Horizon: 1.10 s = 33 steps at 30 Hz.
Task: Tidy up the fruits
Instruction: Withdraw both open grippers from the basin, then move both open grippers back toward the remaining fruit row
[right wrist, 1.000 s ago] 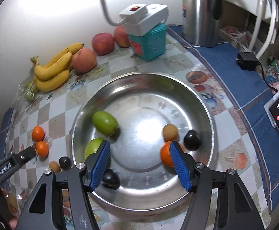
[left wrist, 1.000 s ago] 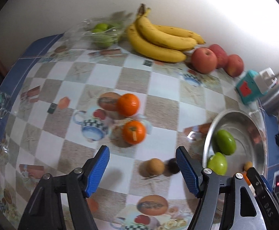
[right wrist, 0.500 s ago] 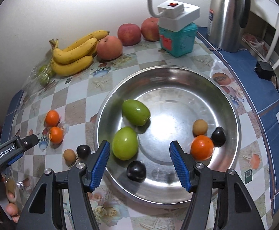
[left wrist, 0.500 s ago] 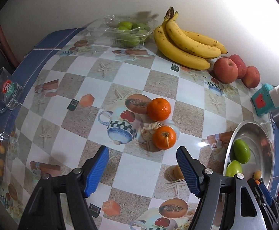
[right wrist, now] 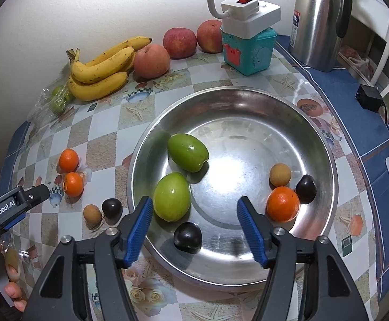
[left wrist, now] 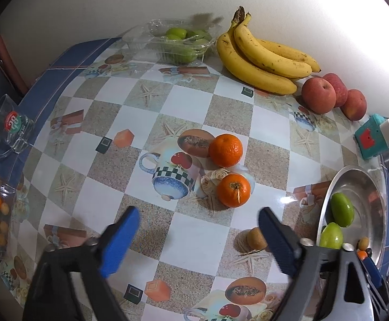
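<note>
Far-left edge: I see a glass mug (left wrist: 6, 127) on the blue border of the tablecloth (left wrist: 151, 123).
Clear tray: a plastic clamshell (left wrist: 173, 41) of green fruit sits at the wall, just left of the bananas (left wrist: 264, 58).
Apples: three red apples (left wrist: 318, 95) in a row right of the bananas, by the wall.
Loose oranges: two oranges (left wrist: 225, 146) on the checked cloth, one nearer me (left wrist: 233, 190), close together but apart.
Left gripper: my left gripper (left wrist: 198, 236) hangs over bare cloth, jaws opening, blue pads blurred, nothing between them.
Brown fruit: a small brown fruit (left wrist: 256, 238) lies just beside the left gripper's right finger, partly hidden by it; from the right wrist I see a dark plum (right wrist: 111, 208) touching or nearly touching it.
Bowl: the steel bowl (right wrist: 288, 123) stands right of the loose fruit.
Bowl contents: two green fruits (right wrist: 187, 152) on its left side, the nearer one (right wrist: 171, 196) close by; a dark plum (right wrist: 187, 237) at the near wall; on the right an orange (right wrist: 282, 203), a small brown fruit (right wrist: 280, 174) and another dark plum (right wrist: 305, 188) clustered.
Right gripper: my right gripper (right wrist: 194, 230) is above the bowl's near rim, jaws opening, gripping nothing; its left pad overlaps the nearer green fruit in view, contact I cannot tell.
Right side: teal box (right wrist: 248, 50) with a white power strip (right wrist: 250, 13) on top, steel flask (right wrist: 320, 21) beyond.
</note>
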Tool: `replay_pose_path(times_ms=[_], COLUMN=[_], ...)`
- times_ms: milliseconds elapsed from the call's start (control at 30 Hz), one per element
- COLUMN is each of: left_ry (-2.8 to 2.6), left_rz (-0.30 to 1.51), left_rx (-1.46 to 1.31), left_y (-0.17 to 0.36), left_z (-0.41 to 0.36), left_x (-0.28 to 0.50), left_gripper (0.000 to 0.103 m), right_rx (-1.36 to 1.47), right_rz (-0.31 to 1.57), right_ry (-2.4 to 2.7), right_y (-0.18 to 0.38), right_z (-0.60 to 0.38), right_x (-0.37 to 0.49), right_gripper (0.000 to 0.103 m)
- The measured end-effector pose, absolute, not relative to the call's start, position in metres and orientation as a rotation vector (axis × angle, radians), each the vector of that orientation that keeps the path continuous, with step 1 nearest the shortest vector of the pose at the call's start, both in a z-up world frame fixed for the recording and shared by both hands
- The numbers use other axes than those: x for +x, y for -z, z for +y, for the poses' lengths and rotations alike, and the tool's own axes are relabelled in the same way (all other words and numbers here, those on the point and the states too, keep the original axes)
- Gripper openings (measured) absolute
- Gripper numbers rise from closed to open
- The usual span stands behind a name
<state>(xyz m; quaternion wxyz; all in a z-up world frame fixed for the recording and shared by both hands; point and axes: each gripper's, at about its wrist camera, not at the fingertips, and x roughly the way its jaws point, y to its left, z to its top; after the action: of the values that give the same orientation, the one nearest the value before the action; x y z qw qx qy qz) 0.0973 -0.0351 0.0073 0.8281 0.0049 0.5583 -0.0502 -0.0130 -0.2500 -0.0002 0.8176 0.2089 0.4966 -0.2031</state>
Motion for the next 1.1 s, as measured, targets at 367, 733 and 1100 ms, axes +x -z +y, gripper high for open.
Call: replay_pose_path(times_ms=[367, 733, 1100], left_ry=[0.098, 0.103, 0.105], left_rz=[1.156, 1.138, 1.133], left_rx=[0.035, 0.039, 0.007], left_y=[-0.009, -0.012, -0.014], left_z=[-0.036, -0.035, -0.022], left_x=[0.097, 0.096, 0.102], left_gripper=[0.103, 0.103, 0.103], right_rx=[0.424, 0.384, 0.426], right_rz=[1.048, 1.018, 0.993], right_ry=[0.441, 0.46, 0.399], right_y=[0.0, -0.003, -0.002], right_z=[-0.25, -0.248, -0.245], right_x=[-0.013, -0.013, -0.009], right_gripper=[0.079, 0.094, 0.094])
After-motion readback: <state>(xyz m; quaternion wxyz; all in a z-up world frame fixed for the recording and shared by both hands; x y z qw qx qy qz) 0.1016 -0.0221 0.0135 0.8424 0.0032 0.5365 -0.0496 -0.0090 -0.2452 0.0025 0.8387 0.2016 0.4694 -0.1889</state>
